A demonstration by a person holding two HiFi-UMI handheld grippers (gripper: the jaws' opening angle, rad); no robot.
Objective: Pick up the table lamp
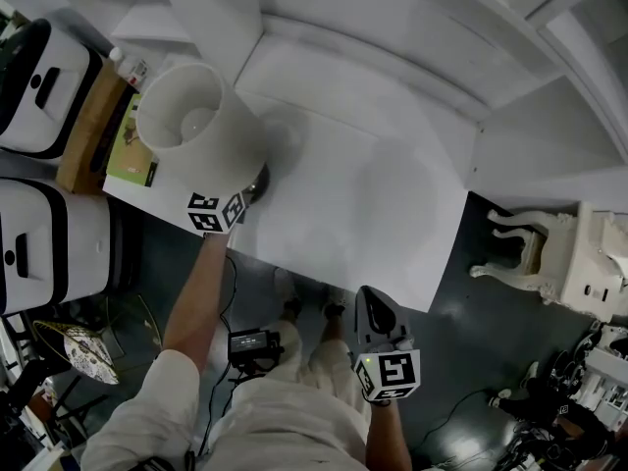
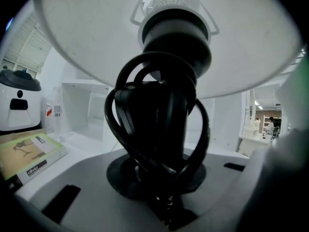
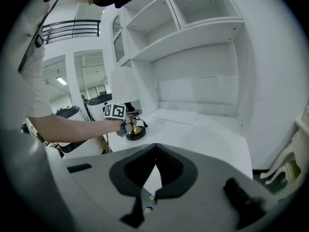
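Observation:
The table lamp point(image 1: 196, 130) has a white drum shade and a dark stem on a round base; it stands at the left end of the white table point(image 1: 373, 214). My left gripper point(image 1: 247, 192) reaches in under the shade at the base. In the left gripper view the stem point(image 2: 159, 124), wound with black cord, fills the space between the jaws, which are closed in on it. The right gripper view shows the lamp point(image 3: 123, 83) far off with the left gripper point(image 3: 126, 127) at its stem. My right gripper point(image 1: 373, 312) hangs shut and empty off the table's near edge point(image 3: 153, 170).
A green-covered book point(image 1: 132, 140) lies left of the lamp on a wooden board, with a small bottle point(image 1: 128, 64) behind it. White appliances point(image 1: 39, 86) stand at far left. White shelving point(image 3: 193, 13) rises behind the table. A white carved furniture piece point(image 1: 549, 253) stands at the right.

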